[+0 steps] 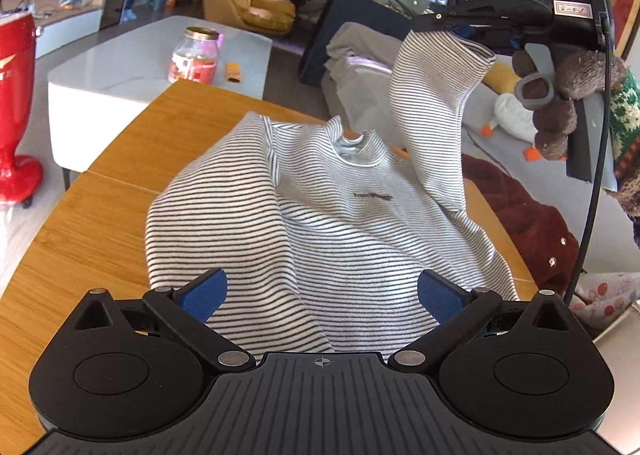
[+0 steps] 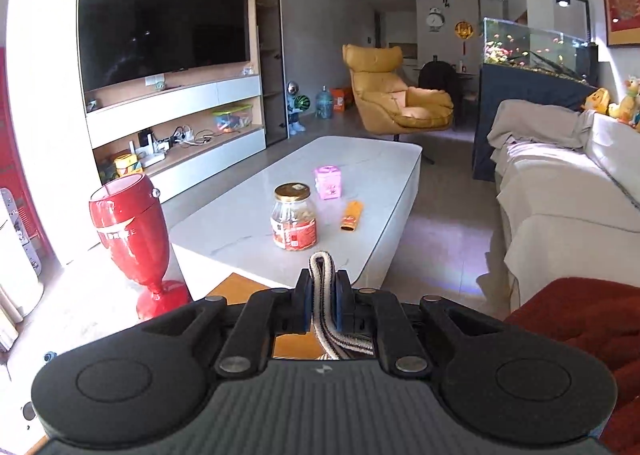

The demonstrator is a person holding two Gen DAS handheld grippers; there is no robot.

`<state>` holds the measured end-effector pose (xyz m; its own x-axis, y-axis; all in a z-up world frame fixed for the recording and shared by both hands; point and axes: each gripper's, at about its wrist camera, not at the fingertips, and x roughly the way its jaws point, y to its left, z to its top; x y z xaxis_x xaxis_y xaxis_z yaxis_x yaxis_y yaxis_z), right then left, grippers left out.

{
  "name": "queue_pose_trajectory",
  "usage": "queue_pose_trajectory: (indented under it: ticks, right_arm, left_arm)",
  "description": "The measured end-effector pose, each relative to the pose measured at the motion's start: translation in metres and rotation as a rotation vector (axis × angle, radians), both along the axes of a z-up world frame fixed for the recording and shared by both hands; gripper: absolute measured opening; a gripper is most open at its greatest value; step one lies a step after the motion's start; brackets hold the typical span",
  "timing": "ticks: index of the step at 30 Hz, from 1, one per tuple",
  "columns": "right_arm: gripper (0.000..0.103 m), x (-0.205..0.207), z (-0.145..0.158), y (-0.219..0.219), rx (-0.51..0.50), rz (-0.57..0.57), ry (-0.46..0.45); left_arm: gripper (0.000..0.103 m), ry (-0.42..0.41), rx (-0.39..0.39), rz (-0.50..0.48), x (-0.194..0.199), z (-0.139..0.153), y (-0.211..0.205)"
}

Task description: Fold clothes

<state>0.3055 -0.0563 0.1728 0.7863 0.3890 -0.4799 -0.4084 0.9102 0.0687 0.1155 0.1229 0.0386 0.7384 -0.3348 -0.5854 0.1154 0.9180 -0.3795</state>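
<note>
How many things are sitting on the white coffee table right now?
3: a glass jar nearest the camera, a pink box behind it, and an orange packet to the jar's right. The table's near end is hidden by the tongs.

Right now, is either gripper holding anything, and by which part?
The right gripper pinches the striped shirt by its sleeve cuff, lifted above the table. The left gripper is open, holding nothing.

We log: shirt (image 1: 320, 215) white with thin dark stripes; desk (image 1: 100, 215) honey-orange wood; pads (image 1: 204, 295) blue; armchair (image 2: 396, 95) mustard yellow; vase (image 2: 132, 231) glossy red.
</note>
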Motion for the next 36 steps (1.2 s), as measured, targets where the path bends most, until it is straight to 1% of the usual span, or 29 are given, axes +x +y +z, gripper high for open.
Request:
queue_pose_trajectory:
  ticks: [1,2,3,4,6,8,11,14,16,18,20,21,22,25,26,27,28,29,31,33,34,36]
  right_arm:
    - [0.026,-0.002,-0.003,0.001,0.008,0.009,0.006]
    - [0.031,-0.004,-0.005,0.0,0.02,0.012,0.005]
    - [0.04,-0.006,-0.006,-0.003,0.032,0.012,0.0]
    - [0.045,-0.007,-0.007,-0.005,0.044,0.012,-0.005]
    - [0.048,-0.01,-0.011,-0.016,0.073,0.008,-0.006]
    - [0.049,-0.011,-0.018,-0.027,0.092,-0.003,0.006]
    - [0.049,-0.007,-0.038,-0.042,0.074,-0.043,0.039]
    - [0.049,-0.002,-0.071,-0.057,0.062,-0.081,0.096]
    - [0.047,0.001,-0.093,-0.067,0.055,-0.107,0.134]
    - [0.047,0.003,-0.122,-0.079,0.048,-0.143,0.197]
    - [0.045,0.004,-0.157,-0.095,0.013,-0.199,0.275]
    - [0.04,0.001,-0.165,-0.101,0.004,-0.198,0.251]
    - [0.04,-0.005,-0.167,-0.104,-0.018,-0.181,0.22]
    - [0.042,-0.025,-0.152,-0.092,-0.088,-0.177,0.199]
    - [0.043,-0.036,-0.145,-0.087,-0.071,-0.147,0.202]
    - [0.046,-0.05,-0.137,-0.082,-0.028,-0.099,0.214]
    - [0.047,-0.064,-0.129,-0.076,0.015,-0.05,0.225]
    - [0.047,-0.078,-0.126,-0.07,0.074,0.009,0.266]
    - [0.047,-0.104,-0.125,-0.058,0.215,0.14,0.39]
    - [0.047,-0.128,-0.133,-0.044,0.365,0.252,0.558]
    - [0.047,-0.138,-0.139,-0.038,0.428,0.292,0.636]
    - [0.047,-0.149,-0.154,-0.025,0.487,0.299,0.752]
  left_arm:
    - [0.103,0.004,-0.001,0.006,0.0,0.0,0.003]
    - [0.103,0.01,-0.004,0.012,0.001,-0.001,0.005]
    - [0.103,0.015,-0.008,0.017,0.002,-0.001,0.007]
    - [0.103,0.02,-0.012,0.023,0.004,-0.002,0.009]
    - [0.103,0.022,-0.019,0.024,0.006,-0.002,0.01]
    - [0.103,0.024,-0.027,0.025,0.009,-0.001,0.01]
    - [0.103,0.022,-0.037,0.0,0.014,0.0,0.004]
    - [0.103,0.019,-0.032,-0.019,0.021,0.002,-0.005]
    - [0.103,0.016,-0.028,-0.026,0.024,0.004,-0.009]
    - [0.103,0.012,-0.026,-0.025,0.023,0.004,-0.011]
    - [0.103,0.017,-0.025,-0.013,0.024,0.004,-0.005]
    - [0.103,0.021,-0.019,-0.001,0.024,0.003,-0.001]
    - [0.103,0.025,-0.009,0.015,0.024,0.004,0.004]
    - [0.103,0.033,0.019,0.081,0.025,0.006,0.022]
    - [0.103,0.032,0.023,0.11,0.024,0.008,0.029]
    - [0.103,0.031,0.027,0.139,0.023,0.01,0.035]
    - [0.103,0.03,0.028,0.164,0.023,0.012,0.04]
    - [0.103,0.028,0.028,0.188,0.022,0.015,0.045]
    - [0.103,0.021,0.021,0.22,0.021,0.018,0.053]
    - [0.103,0.016,0.01,0.247,0.022,0.021,0.062]
    - [0.103,0.015,0.004,0.256,0.021,0.022,0.064]
    - [0.103,0.011,-0.005,0.268,0.018,0.024,0.068]
